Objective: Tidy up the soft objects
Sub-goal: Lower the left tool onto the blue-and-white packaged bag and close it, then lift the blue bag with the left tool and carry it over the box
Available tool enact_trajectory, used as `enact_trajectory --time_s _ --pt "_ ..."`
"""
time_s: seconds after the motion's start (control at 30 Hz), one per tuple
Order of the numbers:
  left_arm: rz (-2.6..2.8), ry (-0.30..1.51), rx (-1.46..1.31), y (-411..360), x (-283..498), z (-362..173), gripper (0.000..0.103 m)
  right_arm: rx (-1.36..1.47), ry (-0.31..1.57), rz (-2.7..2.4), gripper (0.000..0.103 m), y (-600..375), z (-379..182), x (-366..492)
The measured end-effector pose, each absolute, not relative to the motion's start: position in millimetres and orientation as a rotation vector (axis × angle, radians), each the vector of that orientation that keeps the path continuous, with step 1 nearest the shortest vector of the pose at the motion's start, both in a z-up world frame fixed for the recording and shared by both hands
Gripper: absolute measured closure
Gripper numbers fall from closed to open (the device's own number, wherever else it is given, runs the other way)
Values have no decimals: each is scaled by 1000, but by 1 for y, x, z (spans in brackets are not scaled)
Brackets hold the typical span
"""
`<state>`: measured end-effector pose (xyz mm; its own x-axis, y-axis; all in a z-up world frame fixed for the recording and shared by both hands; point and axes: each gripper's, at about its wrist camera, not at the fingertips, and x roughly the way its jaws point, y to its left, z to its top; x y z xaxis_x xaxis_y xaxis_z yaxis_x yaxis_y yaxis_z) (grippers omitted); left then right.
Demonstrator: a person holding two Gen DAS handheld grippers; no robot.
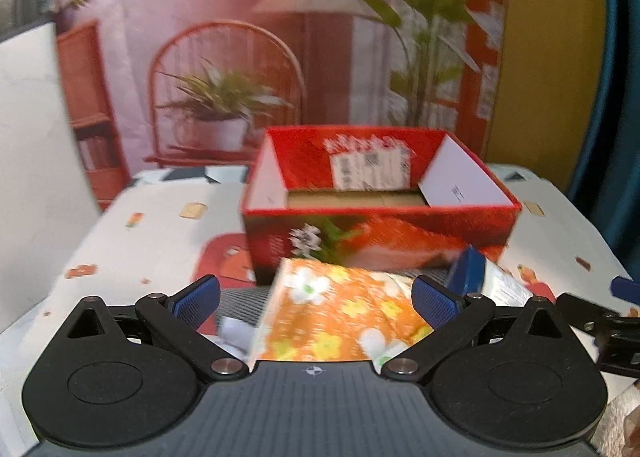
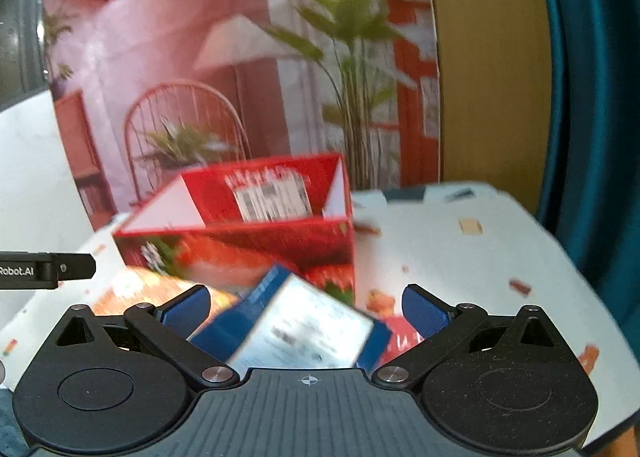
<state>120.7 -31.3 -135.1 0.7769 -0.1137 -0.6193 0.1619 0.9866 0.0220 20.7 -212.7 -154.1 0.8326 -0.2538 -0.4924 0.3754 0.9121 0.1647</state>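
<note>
Both hand-held grippers are spread: left [image 1: 316,299] over an orange floral pack [image 1: 340,317], right [image 2: 306,307] over a blue-and-white pack [image 2: 304,331], before a red box [image 1: 380,209].

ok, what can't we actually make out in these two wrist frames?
- Red box floor: left wrist view, mostly hidden by the near wall; contents unknown.
- Label inside the box: both views, print motion-blurred, unreadable.
- Orange floral pack: left wrist view, lower end cut off by the gripper body.
- Blue and white pack: right wrist view, text blurred, near end hidden by the gripper body.
- Left gripper, right gripper: jaws spread; pad contact with the packs unclear.
</note>
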Motion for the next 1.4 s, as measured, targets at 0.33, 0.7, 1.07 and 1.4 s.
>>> enact_trajectory --time_s 0.33,0.7,1.07,1.4 --pt "-336 752 95 -72 154 -183 44 330 639 -346 22 -238 -212 44" --pt "-443 807 8 -89 183 -206 49 472 693 -313 24 -256 -253 59" --pt "-550 836 22 -102 191 -212 50 599 681 -261 19 -267 -267 67" --pt "-609 841 34 -115 211 -218 57 537 671 -242 34 -262 -259 65"
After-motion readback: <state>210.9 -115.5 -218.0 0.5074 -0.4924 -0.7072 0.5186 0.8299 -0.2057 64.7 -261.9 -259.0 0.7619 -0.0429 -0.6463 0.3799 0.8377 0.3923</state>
